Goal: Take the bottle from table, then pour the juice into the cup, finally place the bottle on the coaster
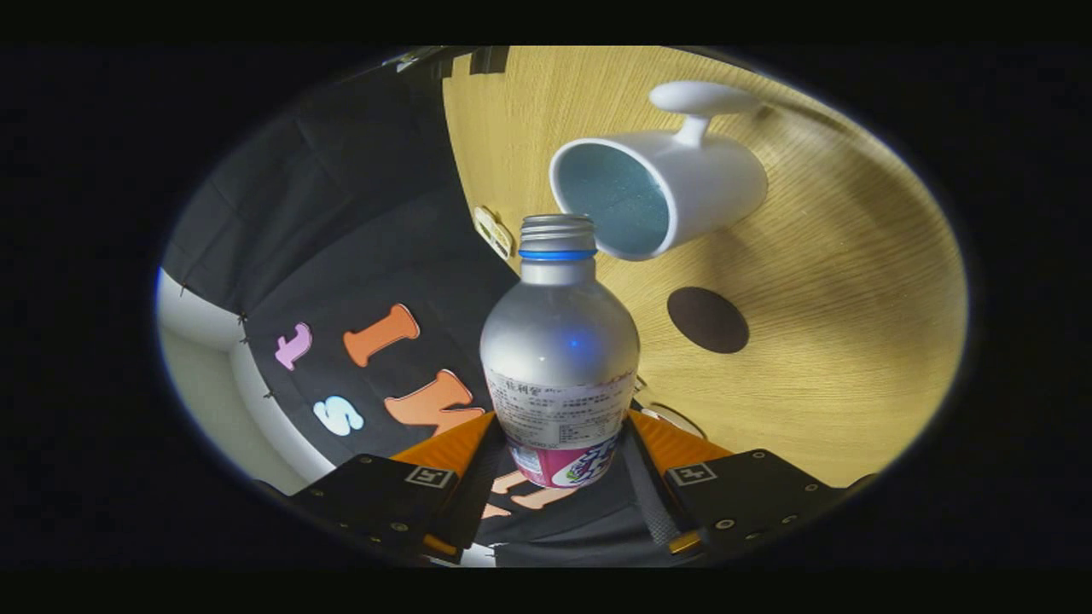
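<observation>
Between the gripper (559, 465) fingers, clamped at its base, the bottle (559, 358) tilts with its mouth at the cup (674, 192) rim; pouring wants slow rotation, neck kept over the opening.

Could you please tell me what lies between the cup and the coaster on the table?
Bare wooden table in the gripper view; cup and coaster sit apart.

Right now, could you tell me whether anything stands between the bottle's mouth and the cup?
Nothing visible does. The tool is shut on the bottle, whose open mouth sits just beside the cup rim; the coaster lies apart.
</observation>
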`<state>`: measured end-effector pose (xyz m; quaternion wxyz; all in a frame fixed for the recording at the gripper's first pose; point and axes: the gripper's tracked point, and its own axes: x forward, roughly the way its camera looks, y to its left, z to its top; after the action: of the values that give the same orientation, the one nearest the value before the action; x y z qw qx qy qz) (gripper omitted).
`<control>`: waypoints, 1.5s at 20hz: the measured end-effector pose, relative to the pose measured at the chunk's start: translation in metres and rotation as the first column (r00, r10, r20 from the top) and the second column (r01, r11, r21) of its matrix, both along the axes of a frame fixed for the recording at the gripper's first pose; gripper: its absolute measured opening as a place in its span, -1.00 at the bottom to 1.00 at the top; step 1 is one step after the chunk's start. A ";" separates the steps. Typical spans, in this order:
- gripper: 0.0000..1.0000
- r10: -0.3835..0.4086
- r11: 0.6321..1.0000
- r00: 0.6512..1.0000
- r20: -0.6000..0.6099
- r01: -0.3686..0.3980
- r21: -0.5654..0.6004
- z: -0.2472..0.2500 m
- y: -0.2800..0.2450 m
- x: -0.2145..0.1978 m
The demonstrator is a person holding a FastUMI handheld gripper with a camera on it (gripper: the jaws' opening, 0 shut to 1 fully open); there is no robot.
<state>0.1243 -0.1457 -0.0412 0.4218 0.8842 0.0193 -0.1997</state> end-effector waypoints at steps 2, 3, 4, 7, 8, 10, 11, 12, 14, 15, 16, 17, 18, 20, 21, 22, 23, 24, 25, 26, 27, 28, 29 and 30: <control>0.52 -0.005 1.000 1.000 0.001 0.005 0.004 0.000 -0.002 0.000; 0.52 -0.006 1.000 1.000 0.000 0.006 0.007 0.000 -0.002 0.000; 0.52 -0.009 1.000 1.000 0.003 0.009 0.012 0.001 -0.003 0.000; 0.52 -0.019 1.000 1.000 0.014 0.018 0.025 0.004 -0.005 0.001; 0.52 -0.020 0.999 1.000 0.017 0.020 0.028 0.004 -0.006 0.002; 0.52 -0.030 0.999 0.999 0.025 0.029 0.035 0.006 -0.009 0.001; 0.52 -0.036 0.999 0.999 0.029 0.035 0.042 0.007 -0.010 0.002; 0.52 -0.045 0.998 0.998 0.034 0.043 0.047 0.008 -0.012 0.002; 0.52 -0.052 0.997 0.998 0.043 0.050 0.058 0.010 -0.013 0.002; 0.52 -0.055 0.997 0.997 0.045 0.052 0.062 0.010 -0.014 0.002; 0.52 -0.059 0.996 0.997 0.048 0.055 0.068 0.009 -0.013 0.002; 0.52 -0.061 0.996 0.997 0.049 0.058 0.072 0.011 -0.012 0.002; 0.52 -0.063 0.996 0.997 0.048 0.059 0.073 0.011 -0.013 0.001; 0.52 -0.068 0.995 0.996 0.053 0.063 0.081 0.011 -0.013 0.000; 0.52 -0.070 0.994 0.996 0.054 0.065 0.086 0.011 -0.013 0.000; 0.52 -0.071 0.994 0.996 0.055 0.066 0.092 0.012 -0.014 0.001; 0.52 -0.075 0.993 0.996 0.055 0.069 0.097 0.012 -0.014 0.002; 0.52 -0.078 0.992 0.995 0.056 0.072 0.103 0.013 -0.015 0.002; 0.52 -0.080 0.992 0.995 0.058 0.074 0.107 0.012 -0.014 0.002; 0.52 -0.084 0.991 0.995 0.059 0.077 0.109 0.012 -0.015 0.001; 0.52 -0.085 0.991 0.995 0.059 0.078 0.109 0.012 -0.015 0.002; 0.52 -0.085 0.991 0.995 0.059 0.079 0.111 0.011 -0.015 0.002; 0.52 -0.088 0.990 0.994 0.063 0.081 0.115 0.013 -0.015 0.002; 0.52 -0.093 0.989 0.993 0.066 0.085 0.122 0.013 -0.016 0.002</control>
<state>0.1268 -0.1612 -0.0283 0.3593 0.9144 -0.0234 -0.1850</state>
